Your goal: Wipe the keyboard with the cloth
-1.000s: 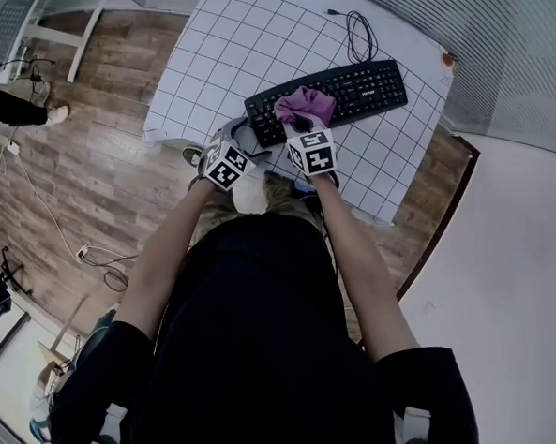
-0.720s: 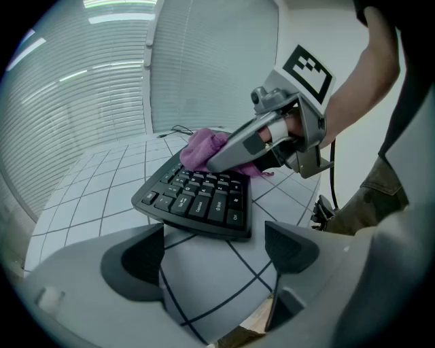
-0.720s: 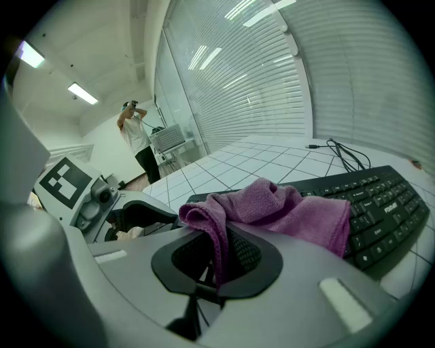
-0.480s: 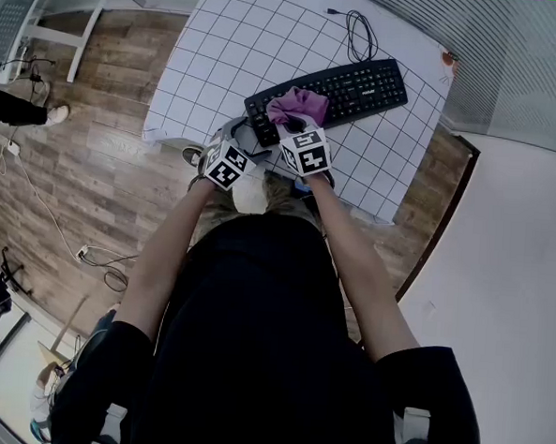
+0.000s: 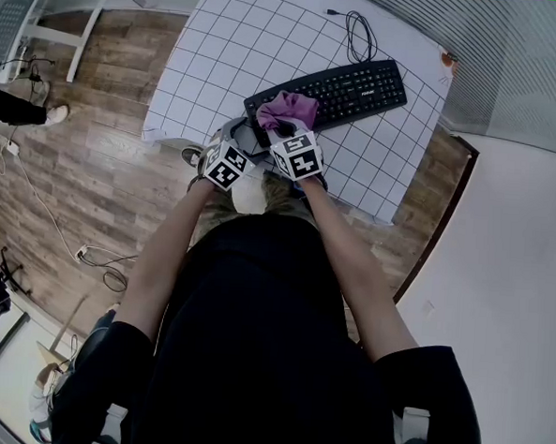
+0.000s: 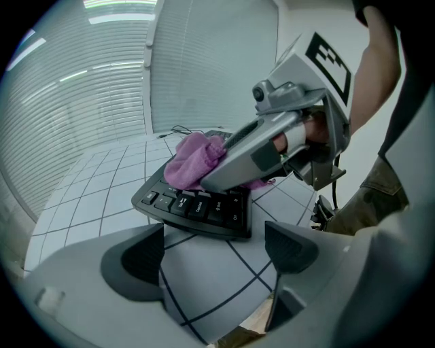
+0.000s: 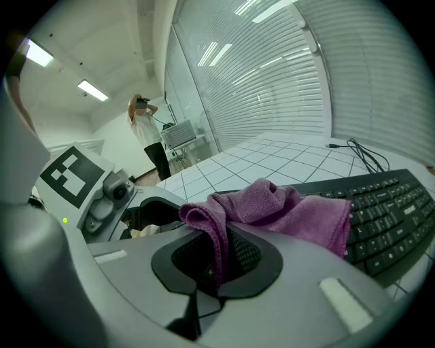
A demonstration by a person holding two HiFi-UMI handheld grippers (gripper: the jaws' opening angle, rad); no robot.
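Observation:
A black keyboard (image 5: 347, 87) lies slantwise on the white gridded table (image 5: 232, 45). A purple cloth (image 5: 287, 109) rests on the keyboard's left end, pinched in my right gripper (image 5: 286, 125), which is shut on it. In the right gripper view the cloth (image 7: 272, 211) hangs from the closed jaws over the keys (image 7: 387, 211). My left gripper (image 5: 241, 141) stays just off the keyboard's left end, jaws open and empty. Its own view shows the keyboard corner (image 6: 197, 207), the cloth (image 6: 194, 160) and the right gripper's body (image 6: 272, 146) ahead.
The keyboard's coiled cable (image 5: 360, 32) lies on the table behind it. The table's near edge runs just in front of the grippers, with wooden floor (image 5: 83, 176) to the left. A person (image 7: 146, 139) stands far off by a desk.
My right gripper has dragged the cloth leftward along the keyboard toward its left end. The left gripper has barely moved.

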